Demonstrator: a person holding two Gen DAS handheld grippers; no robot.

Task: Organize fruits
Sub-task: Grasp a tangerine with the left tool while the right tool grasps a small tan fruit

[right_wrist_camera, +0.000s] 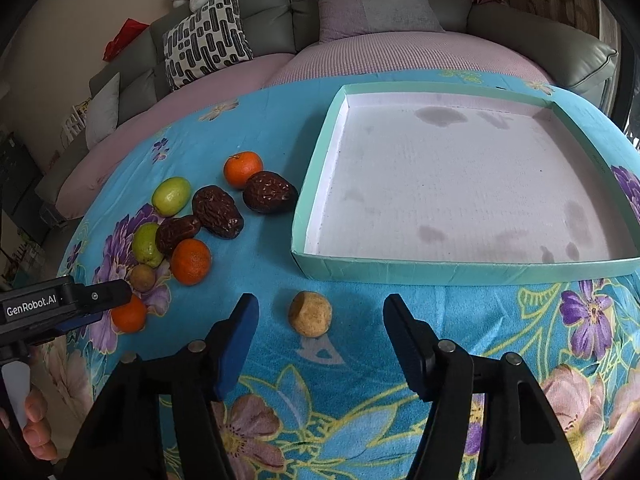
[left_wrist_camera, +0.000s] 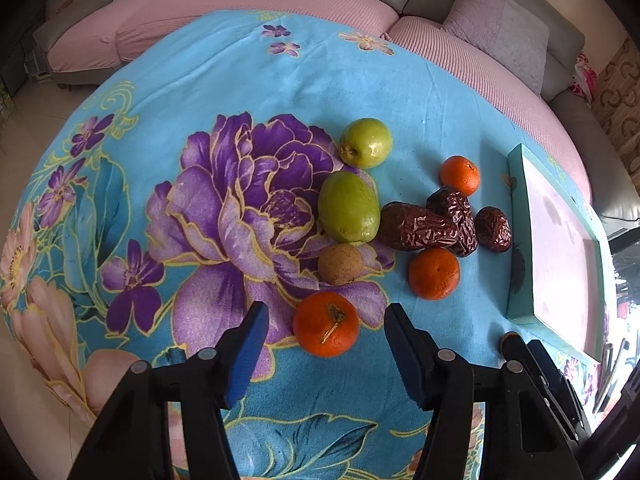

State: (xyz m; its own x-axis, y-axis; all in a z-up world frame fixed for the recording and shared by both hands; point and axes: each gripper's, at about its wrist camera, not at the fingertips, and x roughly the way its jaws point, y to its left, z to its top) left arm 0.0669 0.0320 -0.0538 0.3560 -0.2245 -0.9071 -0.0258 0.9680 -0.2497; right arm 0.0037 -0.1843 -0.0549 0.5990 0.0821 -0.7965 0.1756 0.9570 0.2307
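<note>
A tangerine with a stem [left_wrist_camera: 326, 324] lies on the flowered cloth between the fingers of my left gripper [left_wrist_camera: 327, 313]; a gap shows on each side, so the jaws stand open around it. Beyond it sit a small brown fruit [left_wrist_camera: 340, 264], two green fruits [left_wrist_camera: 349, 207], three dark dates [left_wrist_camera: 416, 226] and two more tangerines [left_wrist_camera: 434, 273]. My right gripper [right_wrist_camera: 322, 304] is open around a separate tan round fruit [right_wrist_camera: 310, 314], its pads clear of it. The teal tray [right_wrist_camera: 460, 270] with a white floor holds nothing and lies just beyond that fruit.
A grey sofa [right_wrist_camera: 280, 4] with pink covers and cushions curves behind the table. The left gripper's body [right_wrist_camera: 72, 300] and a person's hand [right_wrist_camera: 36, 428] show at the left of the right wrist view. The tray's long wall [left_wrist_camera: 516, 240] stands right of the fruit pile.
</note>
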